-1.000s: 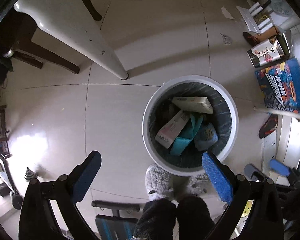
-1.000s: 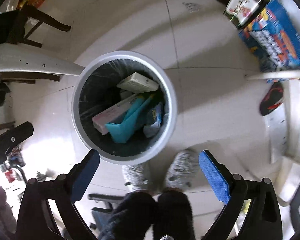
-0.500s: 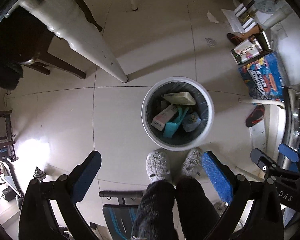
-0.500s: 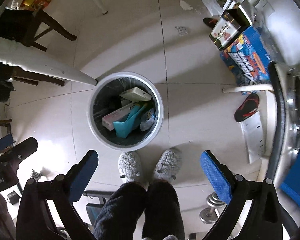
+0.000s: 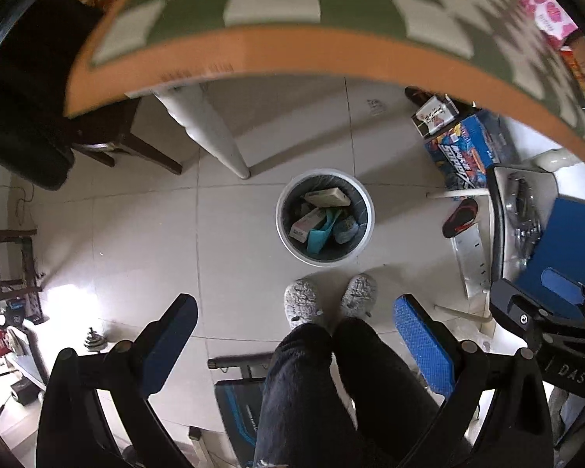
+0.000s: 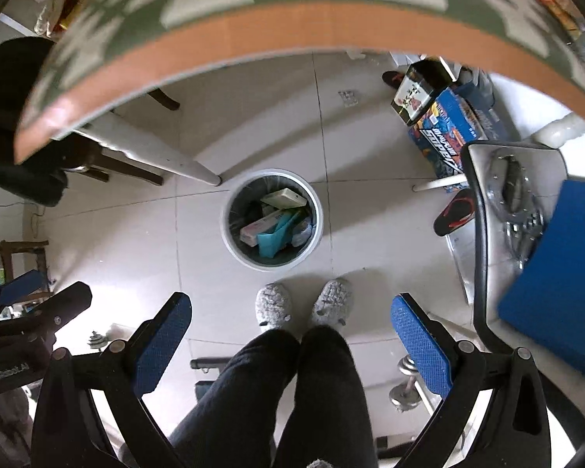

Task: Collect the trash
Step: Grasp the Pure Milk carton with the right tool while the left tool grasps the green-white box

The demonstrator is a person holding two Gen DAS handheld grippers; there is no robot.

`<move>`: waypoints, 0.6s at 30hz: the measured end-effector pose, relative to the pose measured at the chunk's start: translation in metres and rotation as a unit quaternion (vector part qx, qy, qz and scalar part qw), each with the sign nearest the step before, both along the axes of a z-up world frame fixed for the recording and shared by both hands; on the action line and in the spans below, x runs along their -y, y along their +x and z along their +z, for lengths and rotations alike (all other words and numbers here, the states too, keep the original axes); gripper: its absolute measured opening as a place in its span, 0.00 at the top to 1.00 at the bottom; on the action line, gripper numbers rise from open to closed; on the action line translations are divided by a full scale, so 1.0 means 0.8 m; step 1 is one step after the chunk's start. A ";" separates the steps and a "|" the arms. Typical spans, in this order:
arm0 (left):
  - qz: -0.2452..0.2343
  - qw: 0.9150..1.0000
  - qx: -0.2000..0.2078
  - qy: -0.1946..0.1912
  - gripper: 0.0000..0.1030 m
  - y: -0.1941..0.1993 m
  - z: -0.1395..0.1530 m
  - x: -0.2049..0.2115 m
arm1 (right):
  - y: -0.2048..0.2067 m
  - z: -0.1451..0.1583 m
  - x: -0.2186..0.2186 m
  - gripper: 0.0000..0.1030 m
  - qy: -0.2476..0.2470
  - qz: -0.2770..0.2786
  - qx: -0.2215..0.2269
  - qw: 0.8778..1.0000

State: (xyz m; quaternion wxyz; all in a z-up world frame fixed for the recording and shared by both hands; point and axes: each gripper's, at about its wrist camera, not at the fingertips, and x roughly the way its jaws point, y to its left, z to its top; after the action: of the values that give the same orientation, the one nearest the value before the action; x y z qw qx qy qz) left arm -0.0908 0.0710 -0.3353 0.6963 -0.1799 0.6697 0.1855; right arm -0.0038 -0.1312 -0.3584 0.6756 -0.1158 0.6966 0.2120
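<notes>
A white round trash bin (image 5: 364, 230) stands on the tiled floor far below, also in the right wrist view (image 6: 230, 234). It holds boxes, a teal piece (image 5: 318, 234) and other wrappers. My left gripper (image 5: 294, 335) is open and empty, high above the floor. My right gripper (image 6: 290, 335) is open and empty at a similar height. A table with a green-and-white checked cloth and orange edge (image 5: 253, 54) fills the top of both views (image 6: 292, 27). Items at its far right are blurred.
The person's legs and grey slippers (image 5: 302, 308) stand just before the bin. A white table leg (image 5: 214, 132), a dark chair (image 5: 27, 117), colourful boxes (image 5: 464, 148), a slipper (image 5: 460, 216) and a chair with a blue cushion (image 6: 557, 273) surround it. Dumbbells (image 6: 409, 386) lie on the floor.
Both grippers have risen well above the bin, which now looks much smaller. The checked tabletop has come into view at the top. Both stay open and empty.
</notes>
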 end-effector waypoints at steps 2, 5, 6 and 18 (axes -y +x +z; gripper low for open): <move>-0.003 1.000 0.007 0.009 0.00 -0.002 0.026 -0.002 | -0.005 0.032 0.000 0.00 0.007 -0.005 0.000 1.000; -0.007 0.999 0.026 0.031 0.00 0.003 0.066 -0.009 | -0.005 0.073 -0.003 0.00 0.027 -0.013 0.003 1.000; -0.003 0.999 0.034 0.038 0.00 0.009 0.079 -0.015 | -0.001 0.086 -0.004 0.00 0.033 -0.018 0.006 0.999; 0.024 0.988 0.119 0.091 0.00 0.219 0.170 -0.046 | 0.201 0.186 -0.015 0.00 0.069 -0.073 0.069 0.993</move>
State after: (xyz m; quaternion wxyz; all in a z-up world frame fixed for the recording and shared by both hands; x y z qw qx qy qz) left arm 0.0840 0.1079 -0.1993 0.7798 -0.1522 0.5580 0.2396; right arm 0.1573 -0.1194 -0.2096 0.7417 -0.0322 0.6389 0.2014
